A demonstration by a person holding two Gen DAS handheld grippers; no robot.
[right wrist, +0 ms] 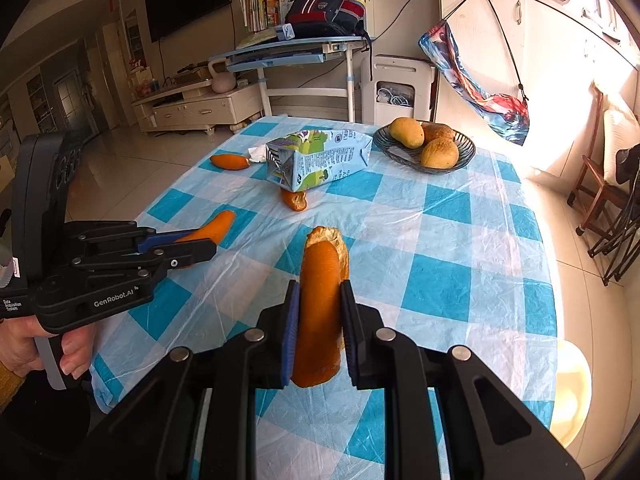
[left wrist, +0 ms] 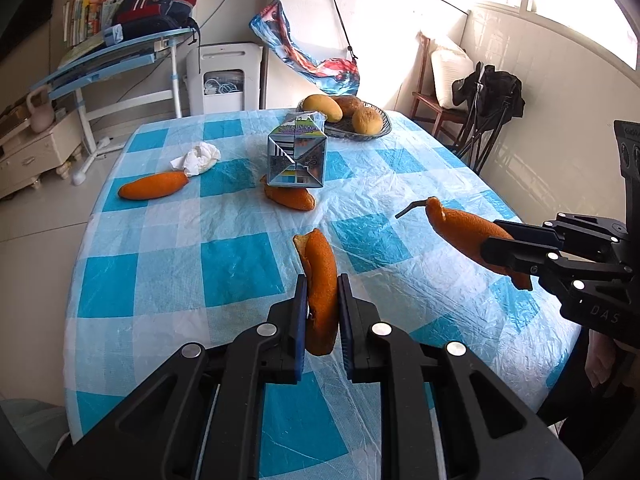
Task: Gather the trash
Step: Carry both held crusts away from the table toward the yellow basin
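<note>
My left gripper is shut on an orange peel strip held above the blue checked tablecloth. From the right, my right gripper comes into the left wrist view, shut on a second orange peel. In the right wrist view that gripper clamps its peel, and the left gripper shows at the left with its peel. Two more peels, a crumpled tissue and a tipped milk carton lie on the table.
A glass bowl with fruit stands at the table's far side. A wooden chair and a folded black chair are to the right. A child's desk stands behind. A person's hand holds the left gripper's handle.
</note>
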